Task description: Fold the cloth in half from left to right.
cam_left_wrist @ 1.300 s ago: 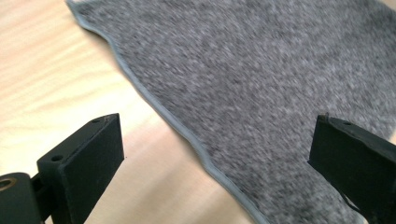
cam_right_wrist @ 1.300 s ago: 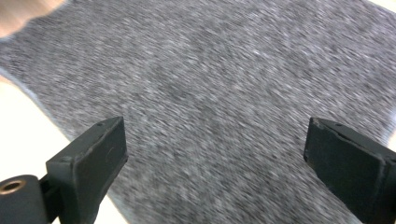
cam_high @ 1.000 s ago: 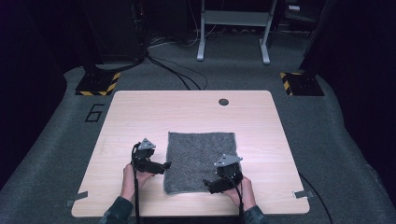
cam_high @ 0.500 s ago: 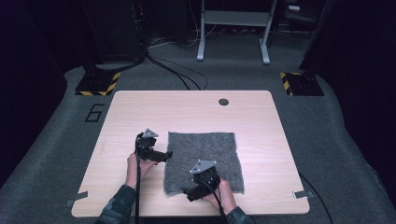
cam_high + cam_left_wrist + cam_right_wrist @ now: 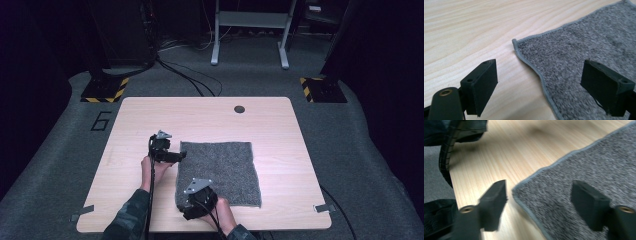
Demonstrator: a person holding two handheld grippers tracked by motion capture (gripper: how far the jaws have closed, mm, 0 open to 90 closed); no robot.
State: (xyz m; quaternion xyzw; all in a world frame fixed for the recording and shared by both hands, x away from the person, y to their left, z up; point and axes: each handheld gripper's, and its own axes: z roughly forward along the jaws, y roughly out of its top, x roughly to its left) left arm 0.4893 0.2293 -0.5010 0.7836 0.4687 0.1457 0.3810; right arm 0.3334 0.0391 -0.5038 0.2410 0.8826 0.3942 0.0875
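Observation:
A grey cloth [image 5: 220, 172] with a stitched hem lies flat in the middle of the wooden table [image 5: 150, 120]. My left gripper [image 5: 180, 156] is at the cloth's far left corner. In the left gripper view the gripper [image 5: 541, 75] is open, the hem [image 5: 536, 71] runs between its jaws, and they have just been closing a little. My right gripper [image 5: 186, 209] is at the near left corner. In the right gripper view the gripper [image 5: 540, 200] is open astride the cloth's corner [image 5: 516, 192], its jaws also just closing, the pads clear of the fabric.
A dark round hole [image 5: 239, 108] sits near the table's far edge. Tape strips [image 5: 81, 213] mark the near corners. Cables and yellow-black striped bases [image 5: 105, 90] lie on the carpet beyond. The left forearm's sleeve [image 5: 461, 130] shows in the right gripper view.
My right hand slid left along the cloth's near edge, from its right corner to its left corner. My left hand moved away and slightly right to the far left corner. The cloth stayed flat.

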